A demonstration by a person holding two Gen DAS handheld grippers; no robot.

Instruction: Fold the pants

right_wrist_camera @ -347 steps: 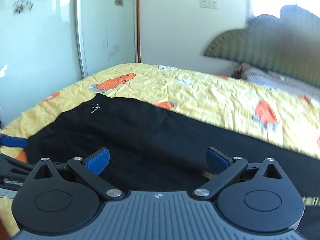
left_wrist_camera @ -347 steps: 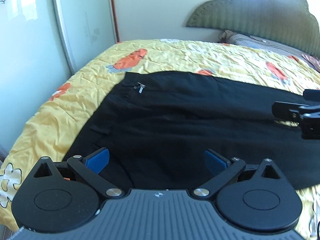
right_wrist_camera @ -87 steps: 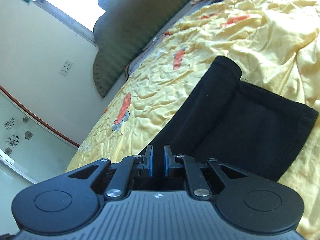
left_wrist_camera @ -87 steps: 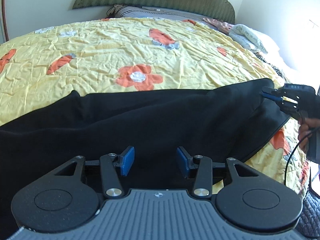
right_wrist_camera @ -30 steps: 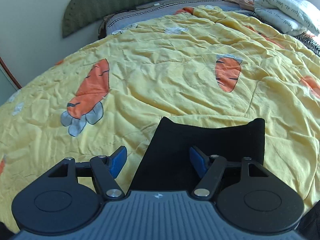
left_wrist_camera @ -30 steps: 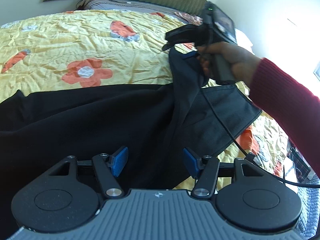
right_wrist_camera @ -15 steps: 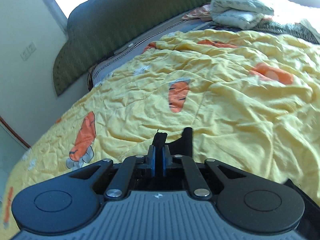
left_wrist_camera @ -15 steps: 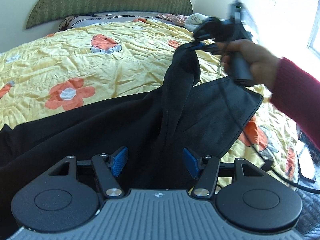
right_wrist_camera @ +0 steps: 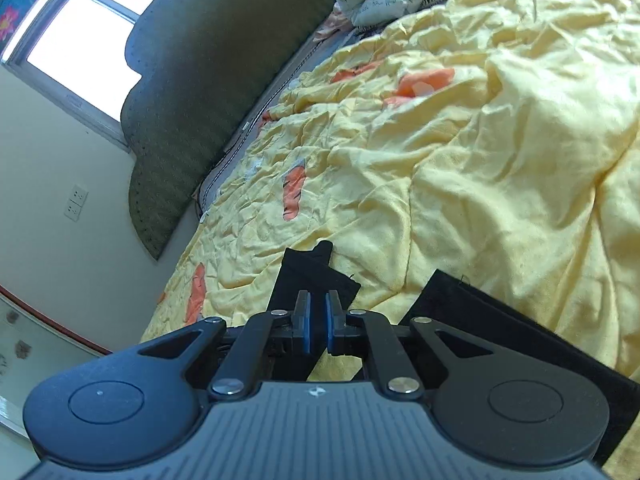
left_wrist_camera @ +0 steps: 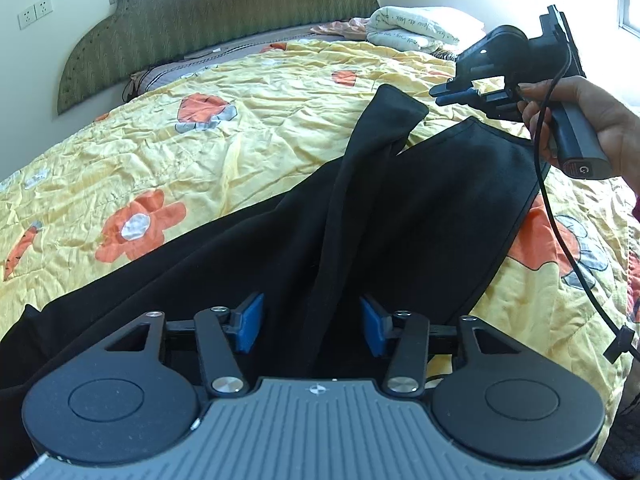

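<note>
1. The black pants run out of the left wrist view at its left edge, so the waist end is unseen; the housing of the left gripper covers their near part.
2. In the right wrist view, the pads of the right gripper stand almost together over a pants hem; whether cloth sits between them cannot be told.
3. The right hand is cut off at the wrist, right of the pants.
4. Printing on the folded quilt beyond the pants is too small to read.

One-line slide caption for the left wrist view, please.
Open left gripper over black pants on yellow bedspread; right gripper beside raised leg end.
</note>
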